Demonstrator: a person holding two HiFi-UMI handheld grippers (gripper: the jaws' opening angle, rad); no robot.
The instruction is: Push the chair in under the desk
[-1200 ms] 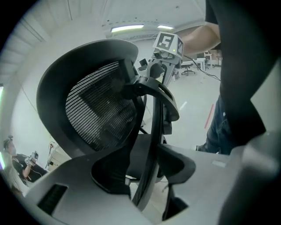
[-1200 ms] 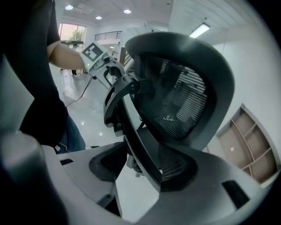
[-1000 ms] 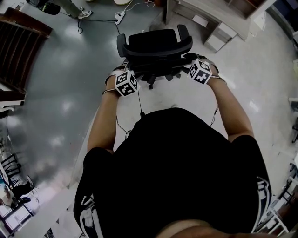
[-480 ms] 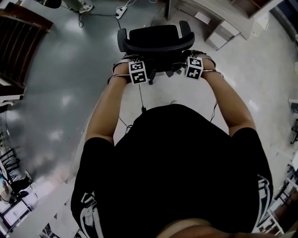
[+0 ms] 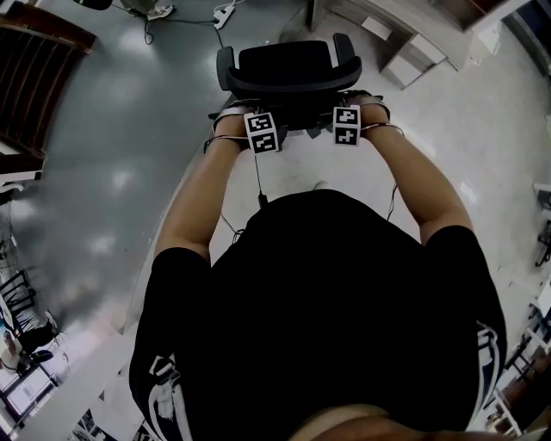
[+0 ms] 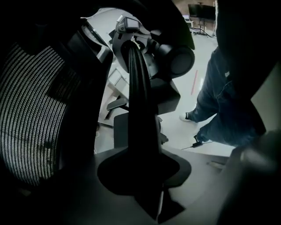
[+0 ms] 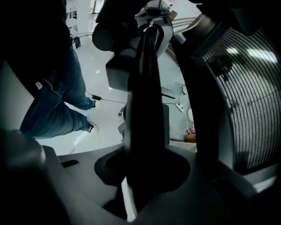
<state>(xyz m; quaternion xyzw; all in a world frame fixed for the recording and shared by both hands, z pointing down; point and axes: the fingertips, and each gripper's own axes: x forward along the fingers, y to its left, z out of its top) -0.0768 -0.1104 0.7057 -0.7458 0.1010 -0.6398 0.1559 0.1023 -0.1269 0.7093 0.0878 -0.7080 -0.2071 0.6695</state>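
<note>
The person in the black shirt [image 5: 327, 301] stands right behind the black office chair [image 5: 288, 69], both arms stretched forward and down to its backrest. The left gripper [image 5: 261, 121] and the right gripper [image 5: 347, 114] sit side by side on the top of the backrest, marker cubes facing up, a short way apart.

In the left gripper view the grey fingers [image 6: 210, 184] have just been closing, and the dark top rail [image 6: 138, 110] of the backrest runs straight up between them – they look clamped on it. The striped mesh of the chair back [image 6: 26, 114] is at the left. The right gripper view is the mirror of that: its fingers [image 7: 74, 176] have just been closing too and are pressed on the same rail [image 7: 149, 88], with the mesh [image 7: 250, 96] at the right. Each view shows the other gripper farther along the rail, and legs in blue jeans [image 6: 219, 101] behind.

The chair stands on the glossy grey floor [image 5: 112, 172], near the pale wooden desk [image 5: 387, 21] – in front of it and not under it. A white power strip [image 5: 222, 15] lies on the floor beyond the chair
</note>
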